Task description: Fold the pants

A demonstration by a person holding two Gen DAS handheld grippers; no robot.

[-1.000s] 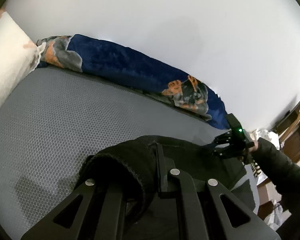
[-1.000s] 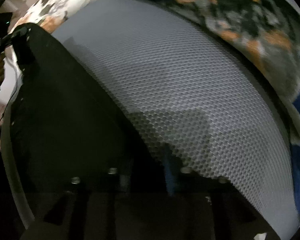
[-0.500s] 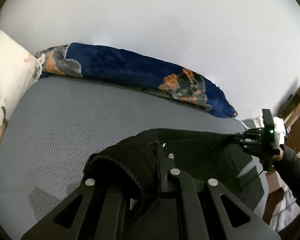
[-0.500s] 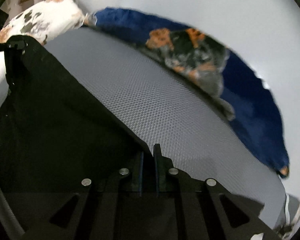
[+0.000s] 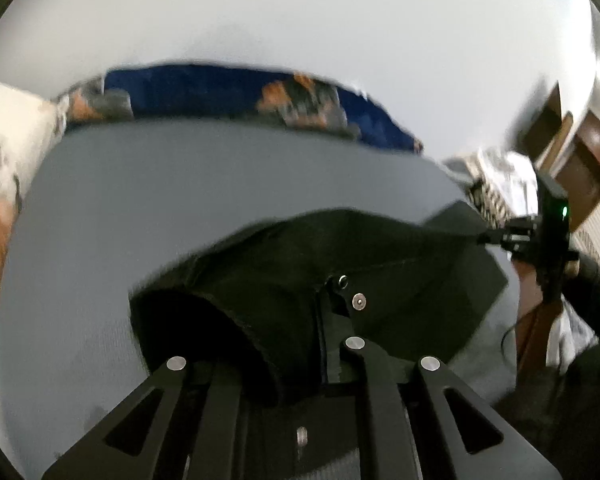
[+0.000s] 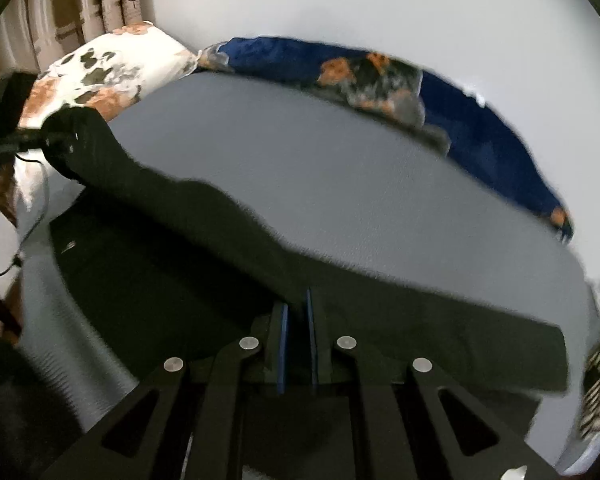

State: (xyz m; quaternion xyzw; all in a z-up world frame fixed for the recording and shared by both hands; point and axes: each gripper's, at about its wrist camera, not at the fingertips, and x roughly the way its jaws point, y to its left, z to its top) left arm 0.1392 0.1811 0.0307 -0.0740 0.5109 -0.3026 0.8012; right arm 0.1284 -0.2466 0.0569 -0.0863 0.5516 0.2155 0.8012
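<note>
Still early on the fold, by the looks of it. Grey bed (image 6: 340, 184) underneath, black pants (image 6: 204, 248) strung up off it, no crease laid yet. Left gripper (image 5: 332, 300) pinching one end, right gripper (image 6: 298, 316) clamped on the other. Laying flat and doubling over all still to do.

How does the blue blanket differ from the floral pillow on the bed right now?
The blue blanket is dark navy with orange and grey patches; the floral pillow is white with orange and dark flowers. The blanket lies stretched out long against the wall, while the pillow is a plump bundle at the corner by the curtain. Both sit at the far edge of the grey mattress, untouched by the black pants.
</note>
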